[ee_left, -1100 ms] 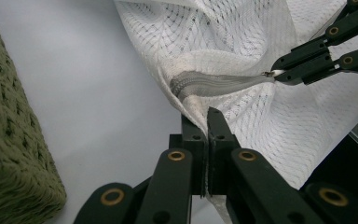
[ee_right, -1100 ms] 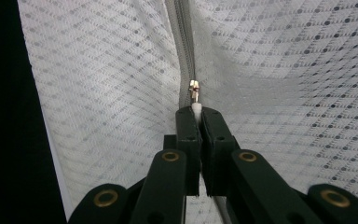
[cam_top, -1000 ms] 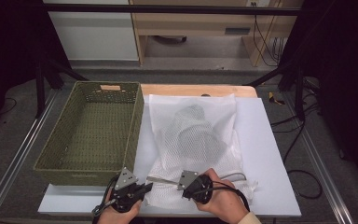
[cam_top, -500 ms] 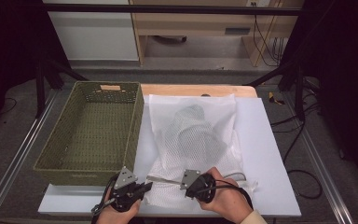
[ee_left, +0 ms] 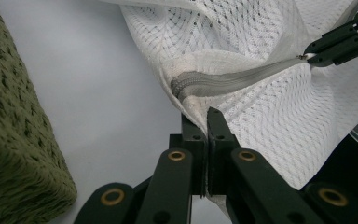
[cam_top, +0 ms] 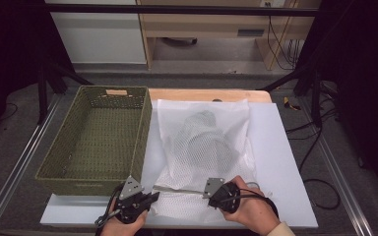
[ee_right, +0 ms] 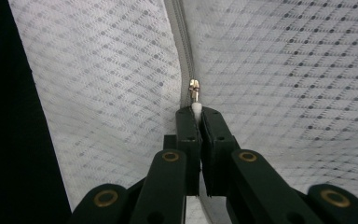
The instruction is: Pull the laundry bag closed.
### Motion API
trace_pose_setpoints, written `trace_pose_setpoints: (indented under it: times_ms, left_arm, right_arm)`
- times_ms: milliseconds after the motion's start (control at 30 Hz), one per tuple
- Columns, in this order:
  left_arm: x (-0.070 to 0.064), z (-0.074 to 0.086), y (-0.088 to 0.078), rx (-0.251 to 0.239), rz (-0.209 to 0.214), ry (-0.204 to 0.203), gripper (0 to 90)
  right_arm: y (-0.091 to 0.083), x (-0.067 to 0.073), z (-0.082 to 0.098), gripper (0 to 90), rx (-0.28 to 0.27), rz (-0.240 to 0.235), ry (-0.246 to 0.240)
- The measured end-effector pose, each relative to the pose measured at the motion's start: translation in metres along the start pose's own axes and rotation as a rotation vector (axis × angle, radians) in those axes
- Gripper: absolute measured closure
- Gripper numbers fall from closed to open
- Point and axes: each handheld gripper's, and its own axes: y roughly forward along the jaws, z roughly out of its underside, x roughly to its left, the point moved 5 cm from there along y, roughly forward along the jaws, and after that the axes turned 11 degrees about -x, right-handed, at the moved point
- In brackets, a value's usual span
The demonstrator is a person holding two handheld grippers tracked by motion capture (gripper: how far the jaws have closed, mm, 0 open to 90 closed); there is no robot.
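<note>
White mesh bag (cam_top: 204,147), unlabelled, grey zipper (ee_left: 242,79), pale tag on green basket (cam_top: 116,92) unreadable

Mesh bag (cam_top: 204,147) R of basket (cam_top: 96,142)

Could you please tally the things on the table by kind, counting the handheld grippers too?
White mesh laundry bag, zipper along its near edge: 1
Green woven basket: 1
Handheld grippers, left gripper and right gripper, both shut on the bag's zipper end and pull tab: 2
Total: 4
</note>
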Motion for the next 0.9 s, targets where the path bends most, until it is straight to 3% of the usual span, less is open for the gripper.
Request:
trace_pose_setpoints:
  times_ms: [133, 233, 900]
  left_arm:
    - [0.003, 0.002, -0.002, 0.009, -0.022, 0.013, 88.9]
    - [0.009, 0.003, -0.004, 0.005, -0.033, 0.0, 88.8]
    - [0.006, 0.004, -0.001, 0.004, -0.023, 0.004, 88.8]
  right_arm:
    - [0.0, 0.0, 0.0, 87.3, 0.009, -0.005, -0.008]
    - [-0.001, -0.002, 0.003, 87.3, 0.02, -0.003, -0.006]
    - [-0.012, -0.009, 0.004, 87.2, 0.014, -0.021, -0.012]
